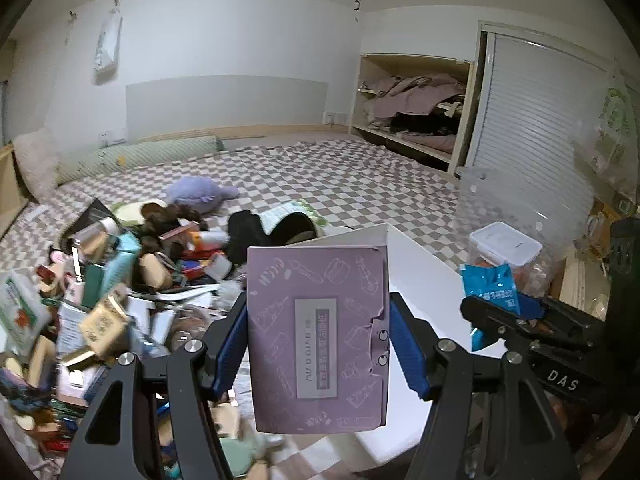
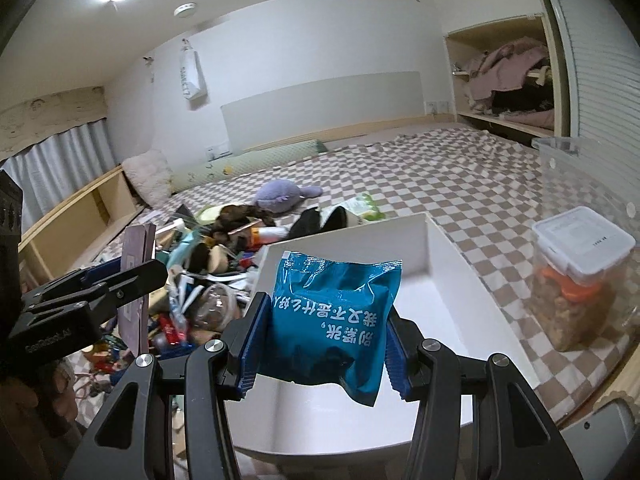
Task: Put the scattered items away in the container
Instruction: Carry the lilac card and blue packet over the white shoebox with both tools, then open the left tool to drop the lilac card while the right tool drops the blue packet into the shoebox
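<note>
**Two held items poised at the white container**

The left gripper (image 1: 318, 344) has its jaws part-way closed on an upright lilac card packet (image 1: 316, 336), the blue pads pressing its two long edges so that its long axis stands vertical. The right gripper (image 2: 320, 344) has its jaws closed to a similar width on a crumpled blue snack pouch (image 2: 332, 320), held by its sides with its top seam uppermost. Both items sit at the near end of the bed (image 2: 460, 168), whose checked cover carries everything.

The white container (image 2: 432, 280), an open, seemingly empty box, lies directly ahead of and below the right jaws, its long axis running away from the onlooker toward the middle of the bed. From the left jaws it lies ahead and to the right, with one corner showing behind the packet. The right hand is therefore judged the nearer for release.

The remaining clutter pile (image 1: 120, 280) lies against the container's left wall. A lidded clear food tub (image 2: 576, 276) stands apart near the bed's right edge.
</note>
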